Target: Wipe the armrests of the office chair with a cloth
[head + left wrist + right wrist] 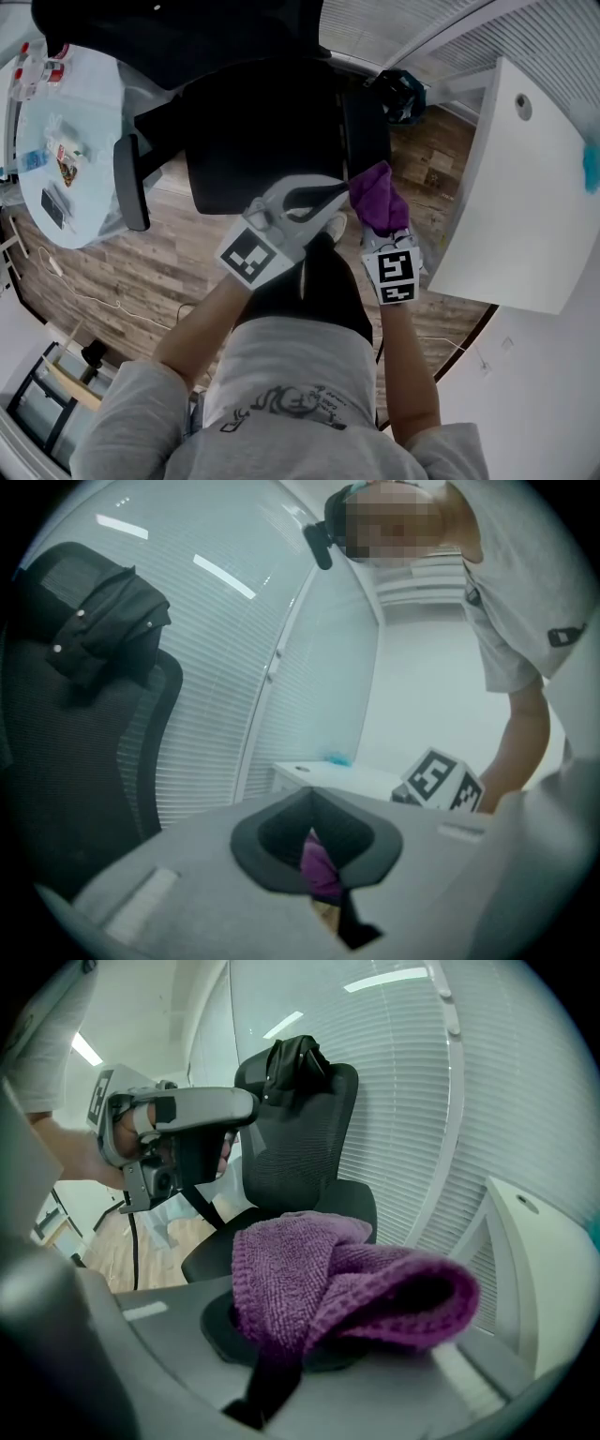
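**Purple cloth clamped in right gripper, beside office chair**

Item 1. Right gripper (382,230): jaws closed on the cloth (378,195). The purple towelling is bunched between them and folds over both pads, hiding the tips. Marker cube (394,274) faces up toward the head camera.

Item 2. Left gripper (333,190): jaws drawn nearly together, with only a thin slit between the dark pads (281,841). A strip of purple shows through that slit. Nothing is clamped. In the right gripper view it stands apart from the cloth, up and to the side. Its marker cube (251,255) sits close to the person's forearm.

Item 3. Office chair (262,141): black, mesh back, seat facing the person. A dark garment (295,1058) is draped over the top of the backrest.

Item 4. Armrests: one at the picture's right (366,127), one at the picture's left (131,183). In the head view the cloth sits at the near end of the right-hand one. Whether it touches cannot be told.

Item 5. Surroundings: a white desk (525,178) just right of the grippers. A round pale table (89,94) bearing small items lies left of the chair. Wood-pattern floor (141,272) below, window blinds (403,1101) behind the chair.
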Tool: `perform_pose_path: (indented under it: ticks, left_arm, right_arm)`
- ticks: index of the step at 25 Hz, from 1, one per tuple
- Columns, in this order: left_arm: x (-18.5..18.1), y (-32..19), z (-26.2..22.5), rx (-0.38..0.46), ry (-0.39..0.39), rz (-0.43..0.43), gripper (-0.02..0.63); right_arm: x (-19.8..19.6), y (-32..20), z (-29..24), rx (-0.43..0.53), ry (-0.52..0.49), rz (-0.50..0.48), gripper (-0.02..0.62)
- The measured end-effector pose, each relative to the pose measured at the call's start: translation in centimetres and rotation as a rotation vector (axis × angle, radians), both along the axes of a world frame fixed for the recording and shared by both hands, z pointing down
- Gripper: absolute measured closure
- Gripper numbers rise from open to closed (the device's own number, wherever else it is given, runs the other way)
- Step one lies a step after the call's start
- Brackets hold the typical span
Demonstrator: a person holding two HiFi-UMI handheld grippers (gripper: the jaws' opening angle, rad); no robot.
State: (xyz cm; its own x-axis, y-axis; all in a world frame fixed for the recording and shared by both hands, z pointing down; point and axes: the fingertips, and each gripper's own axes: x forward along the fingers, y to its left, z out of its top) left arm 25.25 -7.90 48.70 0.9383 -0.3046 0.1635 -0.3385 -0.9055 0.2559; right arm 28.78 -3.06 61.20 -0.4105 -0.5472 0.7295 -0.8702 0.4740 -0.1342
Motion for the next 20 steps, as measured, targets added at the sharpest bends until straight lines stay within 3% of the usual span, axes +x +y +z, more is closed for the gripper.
perform_pose_path:
  ticks: [7,20]
  left_arm:
    - [-0.6,-0.6,0.4,0.013,-0.007,-0.007,0.604]
    - [-3.0,-1.6,0.7,-0.002,0.003,-0.063,0.604]
  right_arm:
    - [0.3,-3.3,0.5,-0.008,-0.001,0.009,0.565]
    - [-0.3,-14.1,1.5,0.031,0.068,-0.056,0.565]
